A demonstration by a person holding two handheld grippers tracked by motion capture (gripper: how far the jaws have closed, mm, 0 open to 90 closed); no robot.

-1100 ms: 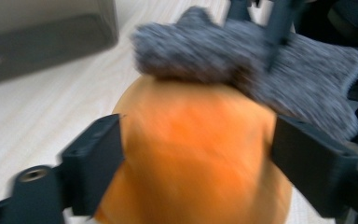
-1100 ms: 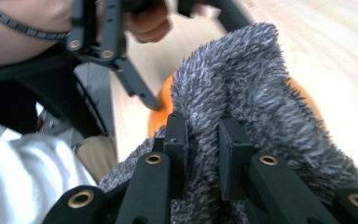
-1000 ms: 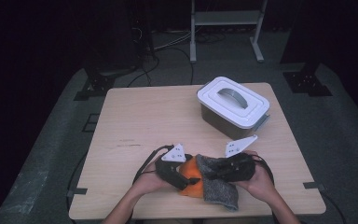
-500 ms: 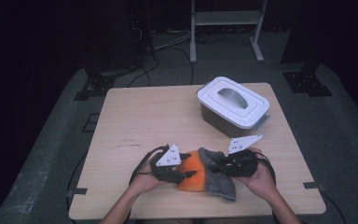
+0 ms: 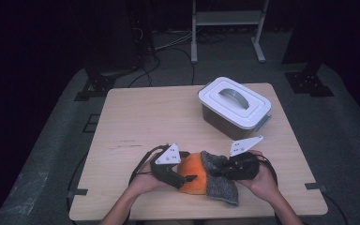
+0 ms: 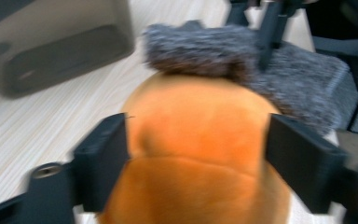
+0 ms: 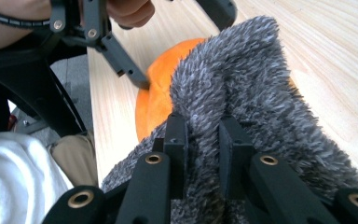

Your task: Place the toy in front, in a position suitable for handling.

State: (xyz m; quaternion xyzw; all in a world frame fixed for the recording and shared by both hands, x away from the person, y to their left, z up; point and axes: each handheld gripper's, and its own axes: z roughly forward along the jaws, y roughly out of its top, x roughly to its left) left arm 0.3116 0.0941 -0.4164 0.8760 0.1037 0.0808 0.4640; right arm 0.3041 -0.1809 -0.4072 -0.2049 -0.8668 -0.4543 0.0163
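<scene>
Dim surroundings, lit tabletop, motion-blurred close-up

High view: looked forward and down from above the near edge, taking in the whole tabletop [image 5: 136,122] and the floor beyond.
Left gripper view: sat low and very close, looking along the left gripper [image 6: 198,158] across the orange plush [image 6: 196,154] toward the box [image 6: 56,42].
Right gripper view: sat low and very close, looking along the right gripper [image 7: 203,140] over the grey fur [image 7: 247,79].
Shared: all three caught the plush, the fur and the light wood.
</scene>
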